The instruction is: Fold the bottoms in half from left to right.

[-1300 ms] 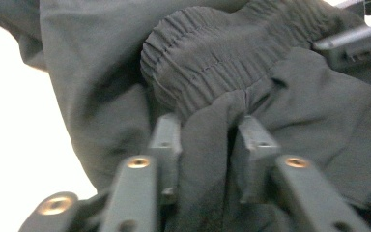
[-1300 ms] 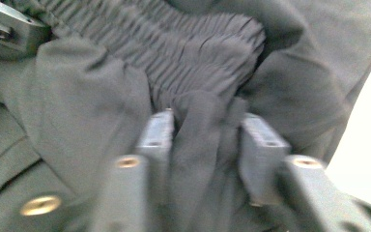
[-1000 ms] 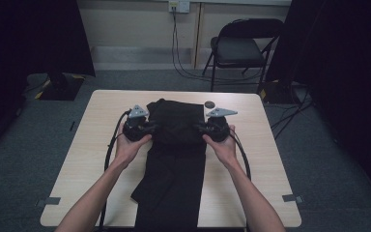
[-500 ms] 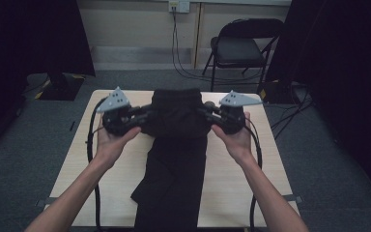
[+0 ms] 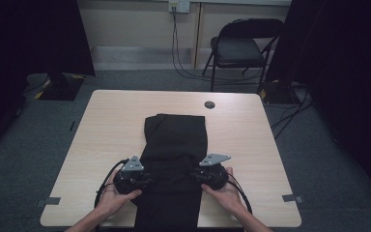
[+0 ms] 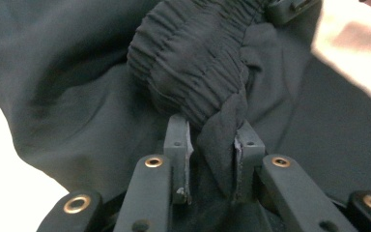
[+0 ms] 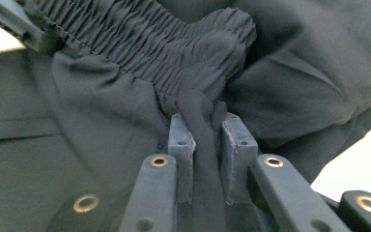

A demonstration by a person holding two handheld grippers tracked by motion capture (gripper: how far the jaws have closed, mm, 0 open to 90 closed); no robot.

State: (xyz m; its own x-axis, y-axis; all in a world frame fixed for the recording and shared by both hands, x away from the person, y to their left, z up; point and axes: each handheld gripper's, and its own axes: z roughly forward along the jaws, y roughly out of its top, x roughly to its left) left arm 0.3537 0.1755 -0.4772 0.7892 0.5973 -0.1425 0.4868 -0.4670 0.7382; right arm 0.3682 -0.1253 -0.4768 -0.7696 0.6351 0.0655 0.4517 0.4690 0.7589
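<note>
pinching the black trousers' gathered waistband between both grippers' closed fingers

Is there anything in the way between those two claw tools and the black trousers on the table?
Nothing visible. The left gripper and the right gripper each already pinch the gathered waistband of the black trousers, one at each side, cloth bunched directly between their pads.

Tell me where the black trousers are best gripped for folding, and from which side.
Probably at the gathered elastic waistband of the black trousers, one jaw pair at each outer end, coming in from the sides. The left gripper and right gripper pinch it there, and its thick ruching likely resists slipping.
</note>
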